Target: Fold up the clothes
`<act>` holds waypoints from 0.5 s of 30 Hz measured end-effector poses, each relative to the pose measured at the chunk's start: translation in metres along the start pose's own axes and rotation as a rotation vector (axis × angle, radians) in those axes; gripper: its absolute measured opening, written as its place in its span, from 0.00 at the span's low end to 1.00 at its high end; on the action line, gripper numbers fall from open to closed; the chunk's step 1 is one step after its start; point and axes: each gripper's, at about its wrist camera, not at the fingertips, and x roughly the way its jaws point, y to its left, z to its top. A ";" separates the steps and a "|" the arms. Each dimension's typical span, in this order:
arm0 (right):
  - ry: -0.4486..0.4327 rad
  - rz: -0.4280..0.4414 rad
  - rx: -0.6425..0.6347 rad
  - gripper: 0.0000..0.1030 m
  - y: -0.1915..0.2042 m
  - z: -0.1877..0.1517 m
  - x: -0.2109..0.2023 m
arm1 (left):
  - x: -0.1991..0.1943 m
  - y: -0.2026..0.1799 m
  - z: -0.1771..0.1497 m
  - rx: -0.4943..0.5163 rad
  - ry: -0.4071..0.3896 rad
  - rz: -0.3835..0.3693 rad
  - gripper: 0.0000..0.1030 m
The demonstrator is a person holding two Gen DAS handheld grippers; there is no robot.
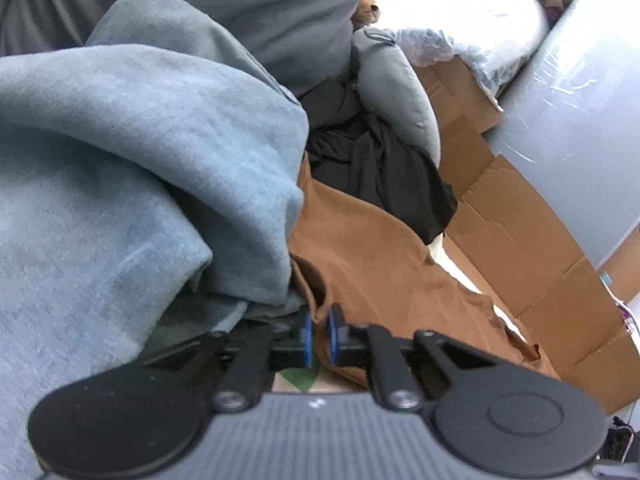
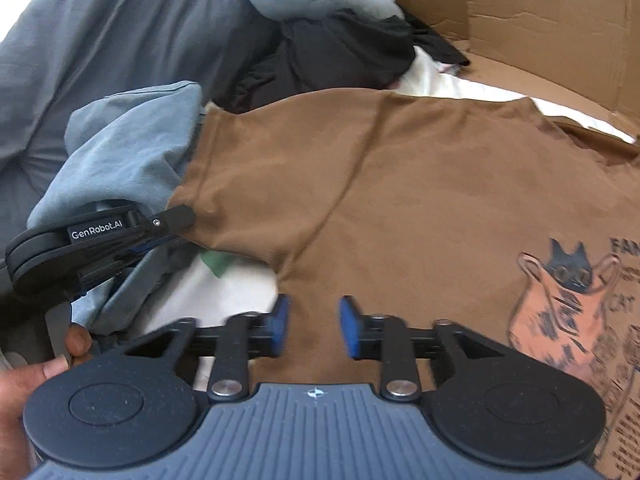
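Observation:
A brown T-shirt (image 2: 400,184) with a cat print (image 2: 560,304) lies spread flat on a white surface (image 2: 224,292). My left gripper (image 1: 319,330) is shut on the edge of its sleeve, with brown cloth pinched between the blue pads. The right wrist view shows that gripper (image 2: 188,216) at the sleeve's end. My right gripper (image 2: 314,320) hovers at the shirt's side edge just below the armpit. Its jaws stand apart, brown cloth shows in the gap, and the pads (image 2: 280,320) do not visibly press on it.
A blue-grey garment (image 1: 120,160) is heaped beside the sleeve. A black garment (image 2: 320,52) and a grey cushion (image 1: 400,80) lie beyond. Cardboard walls (image 2: 520,12) run along the far side. A person's hand (image 2: 24,392) holds the left gripper. Green tape (image 2: 216,262) marks the surface.

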 end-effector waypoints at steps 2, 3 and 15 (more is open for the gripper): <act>0.001 0.017 -0.002 0.06 0.003 0.003 0.005 | -0.001 0.000 0.002 0.004 -0.009 0.007 0.07; 0.000 0.024 -0.001 0.06 0.004 0.005 0.008 | -0.001 0.000 0.003 0.005 -0.011 0.010 0.07; 0.039 0.058 0.082 0.00 0.004 0.014 0.046 | -0.002 -0.005 0.011 0.006 -0.012 -0.009 0.06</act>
